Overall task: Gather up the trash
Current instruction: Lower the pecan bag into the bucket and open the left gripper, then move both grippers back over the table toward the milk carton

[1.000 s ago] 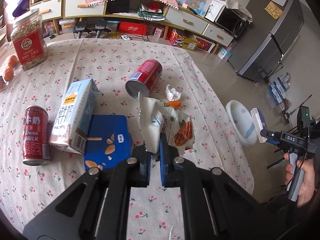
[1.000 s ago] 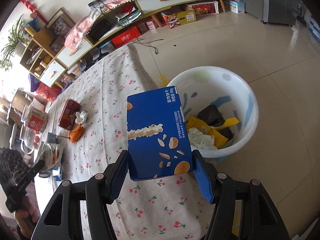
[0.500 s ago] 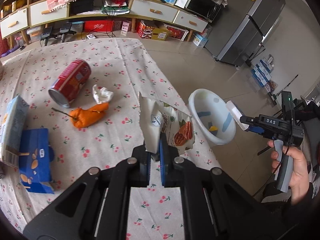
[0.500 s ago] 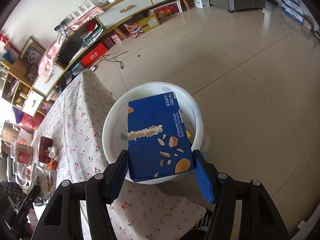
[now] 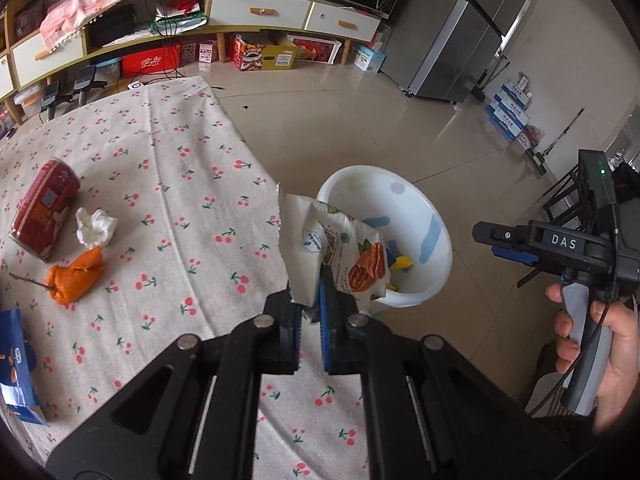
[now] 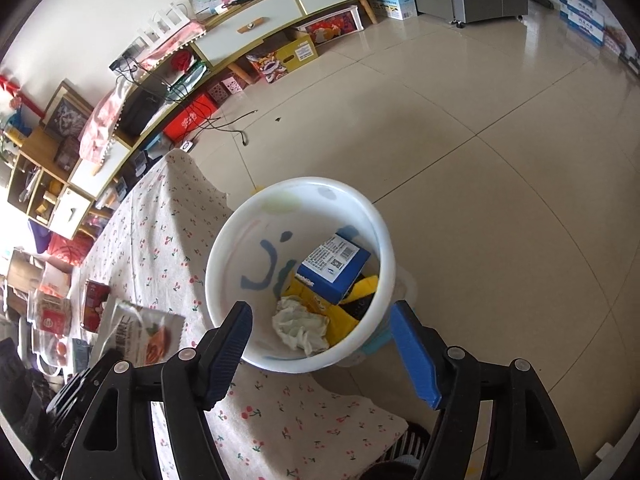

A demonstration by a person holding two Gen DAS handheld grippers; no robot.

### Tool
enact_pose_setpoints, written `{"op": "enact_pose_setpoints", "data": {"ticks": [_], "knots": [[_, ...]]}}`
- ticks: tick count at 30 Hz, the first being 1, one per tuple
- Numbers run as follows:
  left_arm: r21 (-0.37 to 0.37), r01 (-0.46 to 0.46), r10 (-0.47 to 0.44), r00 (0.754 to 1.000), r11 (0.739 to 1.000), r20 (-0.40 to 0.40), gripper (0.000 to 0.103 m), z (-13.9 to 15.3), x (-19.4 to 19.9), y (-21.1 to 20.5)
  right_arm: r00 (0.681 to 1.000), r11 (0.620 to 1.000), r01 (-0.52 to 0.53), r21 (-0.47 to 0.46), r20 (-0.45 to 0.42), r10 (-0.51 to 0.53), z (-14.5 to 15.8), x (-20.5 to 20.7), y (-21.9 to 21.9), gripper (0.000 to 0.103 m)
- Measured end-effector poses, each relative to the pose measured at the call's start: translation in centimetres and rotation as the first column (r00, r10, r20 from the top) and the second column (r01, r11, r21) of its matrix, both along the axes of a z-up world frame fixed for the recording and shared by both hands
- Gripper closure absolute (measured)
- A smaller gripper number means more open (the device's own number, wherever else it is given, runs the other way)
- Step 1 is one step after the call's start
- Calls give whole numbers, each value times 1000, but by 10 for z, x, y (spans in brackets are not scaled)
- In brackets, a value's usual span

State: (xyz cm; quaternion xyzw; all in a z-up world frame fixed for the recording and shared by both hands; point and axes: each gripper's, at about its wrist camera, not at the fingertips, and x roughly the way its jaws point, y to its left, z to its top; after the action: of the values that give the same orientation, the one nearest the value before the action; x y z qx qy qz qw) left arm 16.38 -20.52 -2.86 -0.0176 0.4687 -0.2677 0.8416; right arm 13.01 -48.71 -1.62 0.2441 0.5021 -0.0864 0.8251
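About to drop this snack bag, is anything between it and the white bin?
Nothing visible. The snack bag, pinched in the left gripper, hangs at the table edge beside the bin, whose mouth is open. The right gripper, opening and empty, hovers over it.

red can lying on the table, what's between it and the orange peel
A crumpled white tissue lies between red can and orange peel, in the left wrist view.
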Motion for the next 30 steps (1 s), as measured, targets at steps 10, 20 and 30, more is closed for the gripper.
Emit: {"op": "enact_pose_setpoints", "data": {"ticks": [10, 20, 30], "knots": [[70, 52, -54, 998, 996, 25, 94, -6, 10, -50, 998, 998, 58, 2, 5, -58, 2, -21, -23, 28], [108, 35, -38, 999, 994, 24, 54, -8, 15, -57, 998, 998, 60, -9, 15, -60, 6, -28, -26, 28], [114, 0, -6, 999, 994, 48, 23, 4, 7, -30, 998, 999, 50, -11, 27, -50, 10, -26, -21, 27]]}}
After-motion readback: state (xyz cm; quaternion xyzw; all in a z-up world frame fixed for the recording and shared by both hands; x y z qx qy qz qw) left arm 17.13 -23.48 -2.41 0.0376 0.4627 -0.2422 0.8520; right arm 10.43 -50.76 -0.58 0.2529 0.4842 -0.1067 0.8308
